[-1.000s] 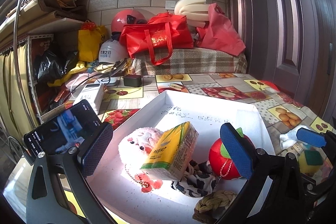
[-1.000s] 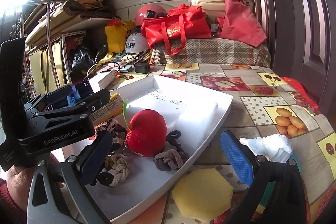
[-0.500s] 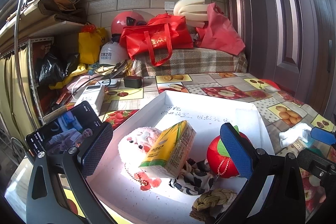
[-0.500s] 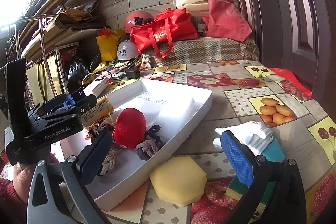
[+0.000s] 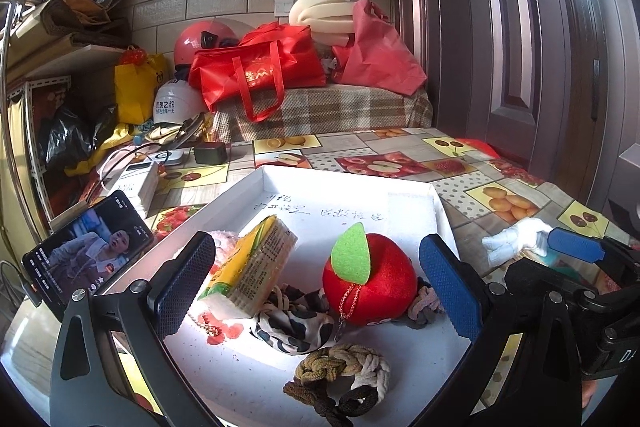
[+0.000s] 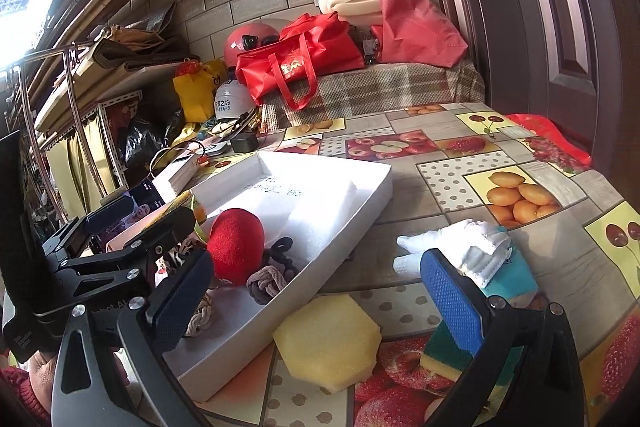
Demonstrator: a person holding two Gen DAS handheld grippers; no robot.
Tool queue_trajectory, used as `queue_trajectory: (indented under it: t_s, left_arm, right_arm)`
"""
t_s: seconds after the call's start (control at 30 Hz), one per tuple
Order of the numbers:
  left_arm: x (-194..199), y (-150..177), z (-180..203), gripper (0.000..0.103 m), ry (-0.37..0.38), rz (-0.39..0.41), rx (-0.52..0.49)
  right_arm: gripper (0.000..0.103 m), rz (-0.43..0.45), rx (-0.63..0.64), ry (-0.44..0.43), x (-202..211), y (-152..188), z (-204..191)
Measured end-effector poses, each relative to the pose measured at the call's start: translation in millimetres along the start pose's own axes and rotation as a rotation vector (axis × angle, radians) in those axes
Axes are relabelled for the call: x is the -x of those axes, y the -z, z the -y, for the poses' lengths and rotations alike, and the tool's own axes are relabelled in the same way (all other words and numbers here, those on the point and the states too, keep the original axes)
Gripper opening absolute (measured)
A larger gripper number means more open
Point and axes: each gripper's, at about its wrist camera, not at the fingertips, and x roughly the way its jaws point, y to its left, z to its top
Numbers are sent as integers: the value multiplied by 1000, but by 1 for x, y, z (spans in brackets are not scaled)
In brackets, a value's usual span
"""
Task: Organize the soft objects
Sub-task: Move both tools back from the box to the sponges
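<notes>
Your left gripper (image 5: 316, 283) hung over the white tray (image 5: 436, 201) with its fingers spread wide and empty, the red plush apple (image 5: 370, 281) and yellow carton (image 5: 252, 269) lying in the tray between them. Your right gripper (image 6: 316, 303) was also wide apart and held nothing, to the right of the tray above the yellow sponge (image 6: 330, 341); the white glove (image 6: 464, 247) lay just beyond its right finger.

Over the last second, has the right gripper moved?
Yes. The right gripper has pulled back and to the right: the white tray has slid leftward in its view, and the yellow sponge now lies between its open fingers.
</notes>
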Motion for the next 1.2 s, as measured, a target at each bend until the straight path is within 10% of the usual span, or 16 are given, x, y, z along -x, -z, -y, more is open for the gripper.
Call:
queue_trajectory:
  t_s: [0.57,0.77,1.07,1.1,1.17,1.2]
  left_arm:
    - [1,-1,2,103,12,-4,11]
    - [0,-2,4,103,15,-7,14]
    - [-1,0,1,103,22,-3,19]
    - [0,0,1,103,24,-1,19]
    - [1,1,2,103,30,6,18]
    - [2,1,3,103,33,12,17]
  right_arm:
    - [103,-12,-172,107,20,-3,81]
    - [103,-106,159,-128,20,0,41]
    - [102,-380,471,-152,-47,22,-16]
    - [100,-403,479,-161,-51,24,-18]
    - [58,-425,507,-181,-52,28,-22]
    - [58,-415,519,-181,-47,30,-24]
